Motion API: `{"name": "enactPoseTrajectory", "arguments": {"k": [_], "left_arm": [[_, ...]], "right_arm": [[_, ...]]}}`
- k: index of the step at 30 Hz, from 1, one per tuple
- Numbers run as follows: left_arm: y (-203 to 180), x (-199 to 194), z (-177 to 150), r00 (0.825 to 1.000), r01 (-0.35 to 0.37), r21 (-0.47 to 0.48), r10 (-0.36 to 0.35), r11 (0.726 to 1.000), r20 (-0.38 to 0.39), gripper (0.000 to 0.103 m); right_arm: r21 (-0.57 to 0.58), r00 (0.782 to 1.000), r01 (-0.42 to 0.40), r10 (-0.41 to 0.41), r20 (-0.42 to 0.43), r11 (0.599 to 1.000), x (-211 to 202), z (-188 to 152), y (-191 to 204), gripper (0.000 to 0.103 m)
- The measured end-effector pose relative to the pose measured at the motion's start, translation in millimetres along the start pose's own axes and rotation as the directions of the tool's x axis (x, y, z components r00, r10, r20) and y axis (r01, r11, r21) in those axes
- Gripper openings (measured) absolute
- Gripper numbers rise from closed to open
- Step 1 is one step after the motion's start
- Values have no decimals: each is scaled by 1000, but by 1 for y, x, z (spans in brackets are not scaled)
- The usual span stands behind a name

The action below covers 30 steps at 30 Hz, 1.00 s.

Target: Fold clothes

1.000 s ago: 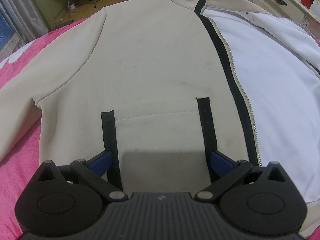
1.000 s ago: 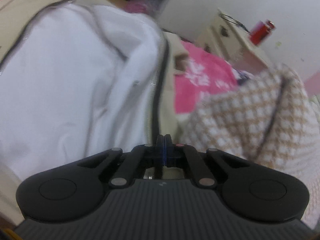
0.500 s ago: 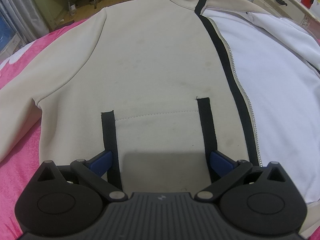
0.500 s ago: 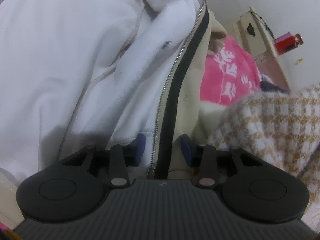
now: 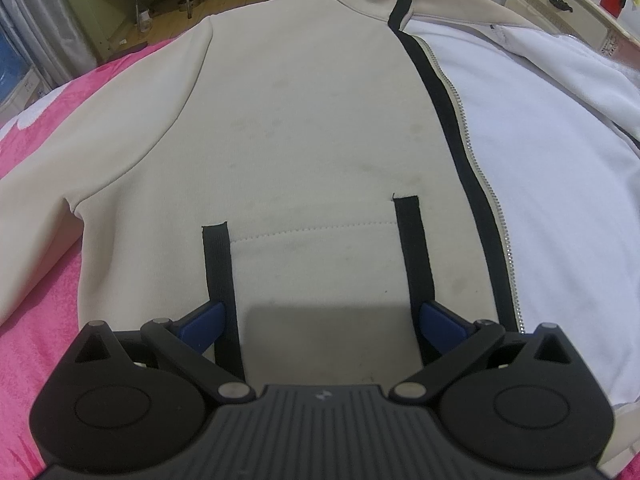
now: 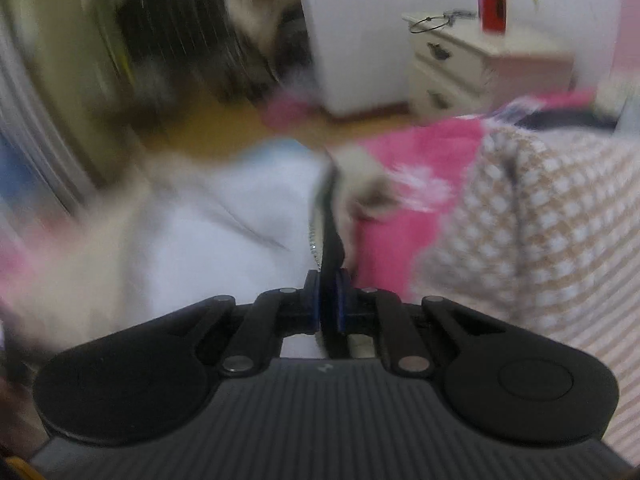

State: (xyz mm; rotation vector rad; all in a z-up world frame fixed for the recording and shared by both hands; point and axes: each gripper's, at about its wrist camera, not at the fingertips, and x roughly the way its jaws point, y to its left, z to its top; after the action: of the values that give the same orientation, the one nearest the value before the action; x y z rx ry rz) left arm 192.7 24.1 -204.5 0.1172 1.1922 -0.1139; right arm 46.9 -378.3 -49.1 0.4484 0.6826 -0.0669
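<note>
A beige zip jacket lies spread on a pink bedspread, collar far from me. Its right front panel is turned back, showing the white lining. My left gripper hangs open over the lower front pocket, its blue pads either side of the two black pocket strips and holding nothing. In the blurred right wrist view, my right gripper has its jaws closing on the black zipper edge of the turned-back panel. The pads press on that edge, which rises out of them.
A brown-and-white checked cloth is heaped on the bed to the right of the jacket. A cream dresser with a red item on top stands by the wall beyond. Wooden floor and furniture lie past the collar.
The right gripper opened around the zipper edge, then closed on it and lifted, rolling so that its view swung up towards the room. The left gripper stayed still.
</note>
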Motion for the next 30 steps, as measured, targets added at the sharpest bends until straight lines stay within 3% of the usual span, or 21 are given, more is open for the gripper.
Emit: {"name": "enactPoseTrajectory", "arguments": {"k": [2, 4, 7, 11, 14, 17, 22, 26, 30], "left_arm": [[1, -1, -1, 1000, 2, 1, -2, 1000, 0, 103], [0, -1, -1, 1000, 1, 1, -1, 1000, 2, 103], [0, -1, -1, 1000, 3, 2, -3, 1000, 3, 103], [1, -2, -1, 1000, 13, 4, -13, 1000, 4, 103], [3, -4, 1, 1000, 29, -2, -29, 1000, -2, 103], [16, -8, 4, 996, 88, -63, -88, 994, 3, 103], [41, -17, 5, 977, 214, -180, -210, 960, 45, 103], [42, -22, 4, 958, 287, -176, -282, 942, 51, 102], [34, -26, 3, 947, 321, -133, -317, 938, 48, 101]], "right_arm": [[61, 985, -168, 166, 40, 984, -10, 3, 6, 6], [83, 949, -312, 308, 66, 946, -16, 4, 16, 6], [-67, 915, -403, 400, -55, 913, 3, -9, 58, 6], [-155, 859, -485, 437, -265, 860, 43, -43, 102, 6], [-166, 810, -525, 430, -398, 835, 72, -74, 121, 6], [-160, 778, -528, 399, -485, 834, 89, -105, 129, 6], [-82, 722, -529, 398, -566, 844, 110, -121, 116, 7], [4, 695, -530, 437, -571, 848, 114, -123, 104, 8], [58, 685, -493, 428, -590, 868, 135, -134, 96, 8]]}}
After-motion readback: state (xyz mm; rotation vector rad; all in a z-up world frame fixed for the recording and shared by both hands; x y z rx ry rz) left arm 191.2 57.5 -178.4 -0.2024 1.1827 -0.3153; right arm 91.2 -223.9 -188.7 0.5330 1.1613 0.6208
